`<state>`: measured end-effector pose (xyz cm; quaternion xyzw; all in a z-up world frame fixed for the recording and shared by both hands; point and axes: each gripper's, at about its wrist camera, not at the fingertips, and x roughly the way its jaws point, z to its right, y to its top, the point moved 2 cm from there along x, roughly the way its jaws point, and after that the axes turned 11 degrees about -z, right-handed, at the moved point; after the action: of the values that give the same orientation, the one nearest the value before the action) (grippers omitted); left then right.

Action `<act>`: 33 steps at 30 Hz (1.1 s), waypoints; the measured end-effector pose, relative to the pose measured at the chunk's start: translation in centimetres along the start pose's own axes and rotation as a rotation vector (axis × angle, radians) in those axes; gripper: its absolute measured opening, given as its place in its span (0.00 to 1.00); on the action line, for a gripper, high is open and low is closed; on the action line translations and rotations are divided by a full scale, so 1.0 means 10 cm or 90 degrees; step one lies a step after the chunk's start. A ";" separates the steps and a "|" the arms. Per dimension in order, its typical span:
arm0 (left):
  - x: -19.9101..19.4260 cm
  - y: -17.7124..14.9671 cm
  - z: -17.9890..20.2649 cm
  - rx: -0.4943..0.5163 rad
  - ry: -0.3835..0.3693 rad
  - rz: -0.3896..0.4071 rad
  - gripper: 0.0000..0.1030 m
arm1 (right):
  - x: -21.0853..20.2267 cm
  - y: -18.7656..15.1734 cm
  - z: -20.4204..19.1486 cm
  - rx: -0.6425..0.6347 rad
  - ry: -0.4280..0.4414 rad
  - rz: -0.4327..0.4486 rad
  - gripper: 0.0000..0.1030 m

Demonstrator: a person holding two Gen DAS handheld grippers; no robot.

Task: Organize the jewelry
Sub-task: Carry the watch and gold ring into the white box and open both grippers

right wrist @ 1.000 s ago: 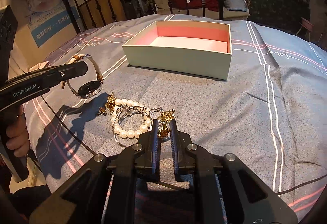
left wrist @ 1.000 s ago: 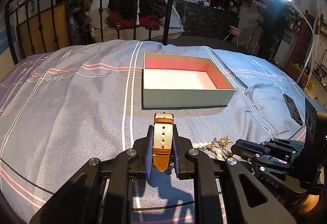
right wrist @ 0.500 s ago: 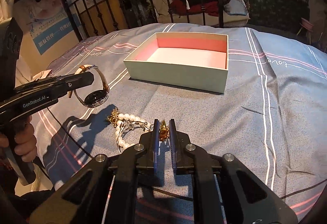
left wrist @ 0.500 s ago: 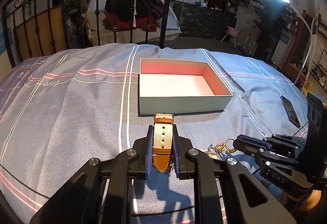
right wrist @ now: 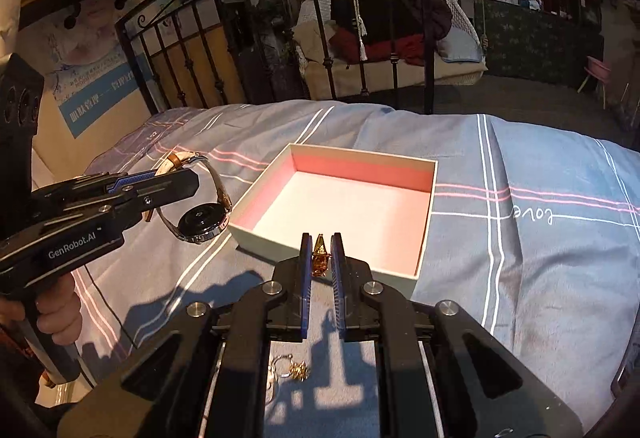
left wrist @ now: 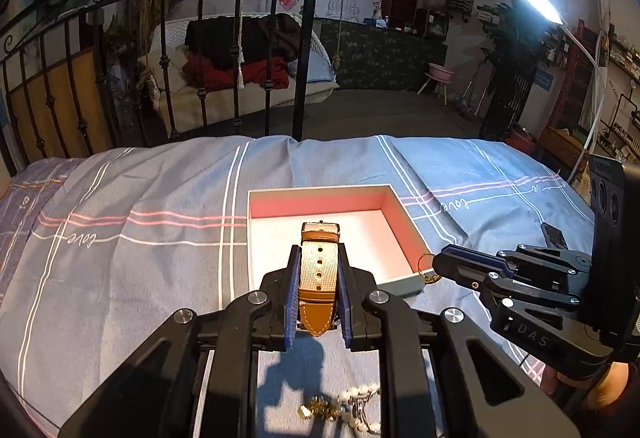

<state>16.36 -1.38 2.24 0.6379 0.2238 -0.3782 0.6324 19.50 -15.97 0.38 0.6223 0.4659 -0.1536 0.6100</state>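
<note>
My left gripper is shut on a watch strap, tan leather and beige webbing. The watch's dark round face hangs below that gripper in the right wrist view, just left of the open box, pale green outside and pink inside. My right gripper is shut on a small gold earring and holds it over the box's near wall. In the left wrist view the box lies under the strap, and the right gripper holds the earring at its near right corner.
A pearl bracelet and gold pieces lie on the blue striped bedsheet behind both grippers, also visible in the right wrist view. A black iron bed frame stands beyond the box. A dark phone lies at the right.
Both grippers have moved forward from the jewelry pile to the box, each carrying its piece. The watch strap is now over the box, and the earring is at the box's near edge.
</note>
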 end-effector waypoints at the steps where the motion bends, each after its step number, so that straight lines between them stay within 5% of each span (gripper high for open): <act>1: 0.03 0.08 0.00 0.002 -0.003 -0.003 0.15 | 0.03 0.08 0.03 0.003 -0.003 0.001 0.10; 11: 0.58 0.58 0.01 -0.002 0.015 -0.066 0.15 | 0.50 0.49 0.32 0.047 -0.009 -0.039 0.10; 22: 1.24 0.48 -0.09 -0.023 0.016 -0.170 0.15 | 0.96 0.48 0.37 0.040 -0.031 -0.106 0.10; 33: 1.43 0.34 -0.17 -0.023 0.024 -0.208 0.16 | 1.23 0.34 0.35 0.033 -0.038 -0.146 0.10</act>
<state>28.07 -2.83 -6.68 0.5886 0.3428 -0.4602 0.5695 29.81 -13.69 -7.57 0.5757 0.5117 -0.2524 0.5857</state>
